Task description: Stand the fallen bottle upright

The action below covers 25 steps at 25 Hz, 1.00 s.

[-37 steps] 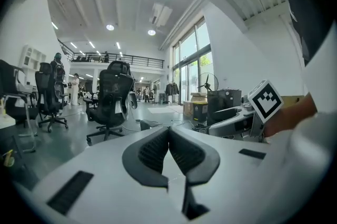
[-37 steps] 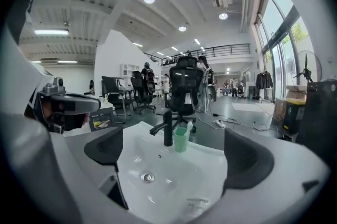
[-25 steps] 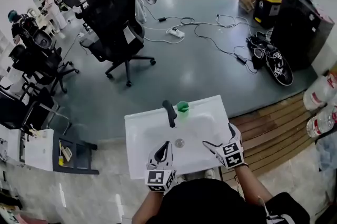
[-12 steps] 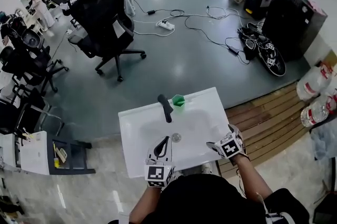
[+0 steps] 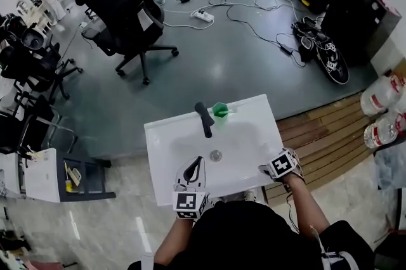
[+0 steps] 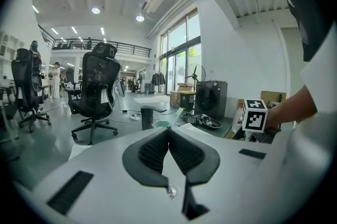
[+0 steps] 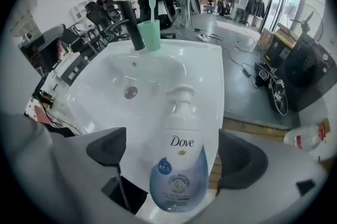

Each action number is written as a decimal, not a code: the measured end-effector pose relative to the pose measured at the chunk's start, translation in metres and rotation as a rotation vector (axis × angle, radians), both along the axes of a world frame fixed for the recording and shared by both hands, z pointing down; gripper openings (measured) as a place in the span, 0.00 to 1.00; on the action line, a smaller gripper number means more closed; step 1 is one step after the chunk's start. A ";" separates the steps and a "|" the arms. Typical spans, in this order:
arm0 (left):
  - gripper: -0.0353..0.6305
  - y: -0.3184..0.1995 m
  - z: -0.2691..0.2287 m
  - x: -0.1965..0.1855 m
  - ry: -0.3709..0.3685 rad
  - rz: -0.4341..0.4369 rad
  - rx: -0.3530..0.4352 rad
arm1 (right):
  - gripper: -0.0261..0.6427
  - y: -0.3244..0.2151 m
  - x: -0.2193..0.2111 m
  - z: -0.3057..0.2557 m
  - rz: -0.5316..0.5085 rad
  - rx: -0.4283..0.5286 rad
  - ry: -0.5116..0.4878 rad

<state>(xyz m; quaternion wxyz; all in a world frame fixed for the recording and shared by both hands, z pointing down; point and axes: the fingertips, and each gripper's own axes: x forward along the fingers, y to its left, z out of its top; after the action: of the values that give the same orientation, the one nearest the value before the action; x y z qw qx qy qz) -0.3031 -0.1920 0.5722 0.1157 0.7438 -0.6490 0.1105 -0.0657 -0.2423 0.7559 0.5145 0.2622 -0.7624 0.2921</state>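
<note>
Right gripper view, bottle (image 7: 179, 165) lying between spread fingers (image 7: 243, 161)

bottle (image 7: 178, 165): glossy white plastic | sink (image 7: 208, 60): smooth glossy white | faucet (image 7: 130, 20): matt black | drain (image 7: 130, 92): shiny metal

Bottle (image 7: 179, 165) lies flat on the sink (image 7: 210, 65) rim, right between the right gripper (image 7: 176, 152) jaws, touching neither, pump end pointing away from it. Further ahead and left is the drain (image 7: 130, 92), then the faucet (image 7: 130, 26) at the far edge, with the cup (image 7: 151, 33) just right of it and a toothbrush (image 7: 152, 4) inside.
</note>
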 end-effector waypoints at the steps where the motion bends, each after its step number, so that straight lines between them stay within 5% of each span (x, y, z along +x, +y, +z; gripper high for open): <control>1: 0.08 0.000 0.001 -0.002 -0.001 -0.002 -0.003 | 0.87 -0.009 0.007 0.002 -0.005 0.034 0.043; 7: 0.08 -0.002 0.006 -0.004 -0.005 -0.003 -0.014 | 0.78 -0.012 0.026 0.017 -0.060 0.041 0.197; 11: 0.08 -0.001 0.010 -0.003 -0.004 -0.002 -0.016 | 0.53 -0.015 0.034 0.017 -0.045 0.059 0.221; 21: 0.08 0.000 0.009 -0.002 -0.015 -0.003 -0.011 | 0.51 -0.001 0.003 0.018 -0.050 -0.007 0.014; 25: 0.08 0.004 0.009 0.002 -0.012 -0.005 -0.010 | 0.51 -0.015 0.032 0.017 -0.059 0.071 0.160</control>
<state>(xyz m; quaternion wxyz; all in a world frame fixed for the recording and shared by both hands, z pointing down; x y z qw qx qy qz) -0.3015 -0.1876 0.5816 0.1158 0.7410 -0.6508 0.1182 -0.0342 -0.2573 0.7725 0.5723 0.2803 -0.7362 0.2276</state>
